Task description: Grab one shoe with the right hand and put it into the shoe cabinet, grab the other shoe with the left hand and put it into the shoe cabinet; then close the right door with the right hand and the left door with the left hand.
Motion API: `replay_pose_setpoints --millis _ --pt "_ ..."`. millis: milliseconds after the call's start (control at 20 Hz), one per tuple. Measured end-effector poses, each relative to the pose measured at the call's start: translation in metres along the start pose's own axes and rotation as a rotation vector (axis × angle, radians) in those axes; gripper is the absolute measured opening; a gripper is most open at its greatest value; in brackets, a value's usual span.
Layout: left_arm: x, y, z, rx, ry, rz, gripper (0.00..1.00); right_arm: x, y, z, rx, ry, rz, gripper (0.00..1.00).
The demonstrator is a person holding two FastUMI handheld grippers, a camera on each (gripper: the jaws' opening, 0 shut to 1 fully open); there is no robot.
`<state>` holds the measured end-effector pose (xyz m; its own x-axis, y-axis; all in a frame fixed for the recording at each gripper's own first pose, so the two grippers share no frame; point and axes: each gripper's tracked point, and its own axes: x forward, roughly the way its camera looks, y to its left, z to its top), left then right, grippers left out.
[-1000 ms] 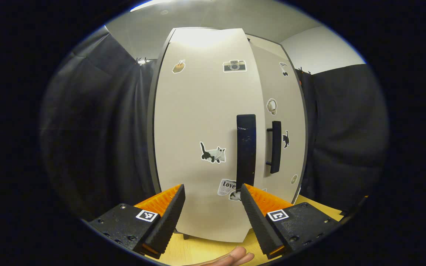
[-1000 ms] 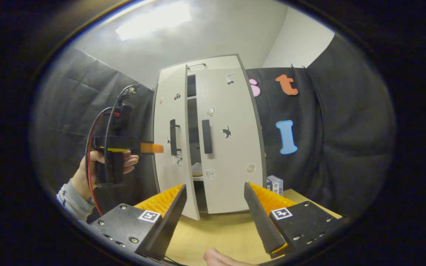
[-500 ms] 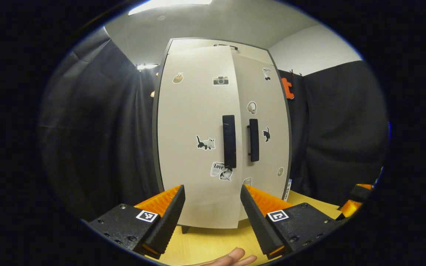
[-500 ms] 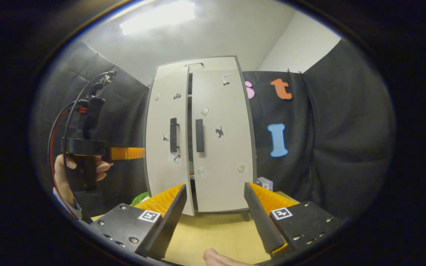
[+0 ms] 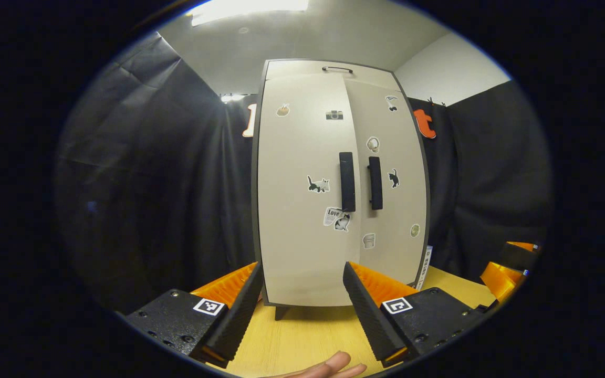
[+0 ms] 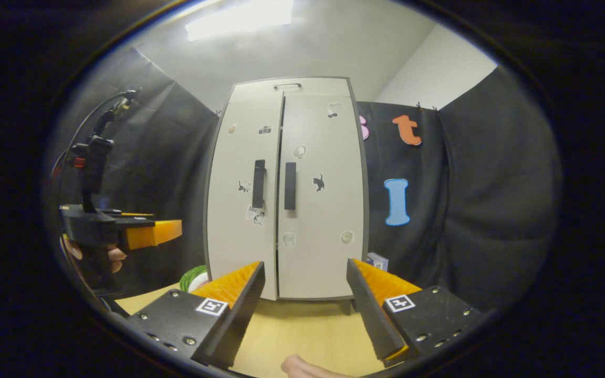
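Risk is small now, but look first in the left gripper view: the left door [image 5: 302,194] of the shoe cabinet [image 5: 339,184] seems to lie flush beside the right door [image 5: 389,184], with the two dark handles [image 5: 347,181] side by side, yet a thin line stays between them, so in my judgement a door that is not fully pressed could swing out again if you leave it. Your left hand-held gripper [image 5: 300,304] is wide open, holds nothing, and stands apart from the cabinet above the tabletop [image 5: 308,341]. The cabinet is pale, tall, upright on short legs, with small stickers on both doors. In the right gripper view, the cabinet [image 6: 287,189] stands in the middle of the tabletop [image 6: 308,336], and a dark seam between the doors is a little more clear here; I cannot tell if it is a real gap. Your right hand-held gripper [image 6: 305,304] is also wide open and empty, well back from the doors. The shoes are hidden, presumably inside. The other gripper [image 6: 124,233] hangs at the left, away from the cabinet.
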<state>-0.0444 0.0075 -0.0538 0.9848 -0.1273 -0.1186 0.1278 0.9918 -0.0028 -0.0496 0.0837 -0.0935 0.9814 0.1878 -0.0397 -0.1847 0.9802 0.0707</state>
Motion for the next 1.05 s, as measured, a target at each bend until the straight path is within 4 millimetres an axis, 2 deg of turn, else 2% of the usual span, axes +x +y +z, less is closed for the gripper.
replay_pose_setpoints --millis 100,250,300,400,450,600,900,1050 --pt "-0.012 -0.001 -0.012 -0.007 0.005 -0.006 0.94 0.001 0.004 -0.011 -0.003 0.014 0.016 0.93" --pt "-0.022 0.002 -0.029 0.027 0.021 0.006 0.94 0.001 0.0 -0.025 0.009 0.041 -0.005 0.93" --pt "-0.023 0.006 -0.032 0.032 0.03 0.02 0.94 0.002 -0.002 -0.027 0.016 0.049 -0.016 0.89" --pt "-0.026 0.01 -0.035 0.038 0.038 0.044 0.94 0.004 -0.004 -0.029 0.017 0.056 -0.021 0.89" --pt "-0.029 0.011 -0.034 0.032 0.033 0.047 0.94 0.004 -0.006 -0.03 0.017 0.056 -0.026 0.93" --pt "-0.039 0.012 -0.028 0.013 -0.016 0.057 0.94 0.0 -0.015 -0.029 0.03 0.045 -0.047 0.93" --pt "-0.046 -0.001 -0.028 0.009 -0.022 0.027 0.94 -0.007 -0.028 -0.025 0.084 0.013 -0.062 0.93" --pt "-0.046 0.003 -0.027 -0.022 -0.036 0.051 0.94 -0.01 -0.031 -0.028 0.084 0.015 -0.058 0.93"
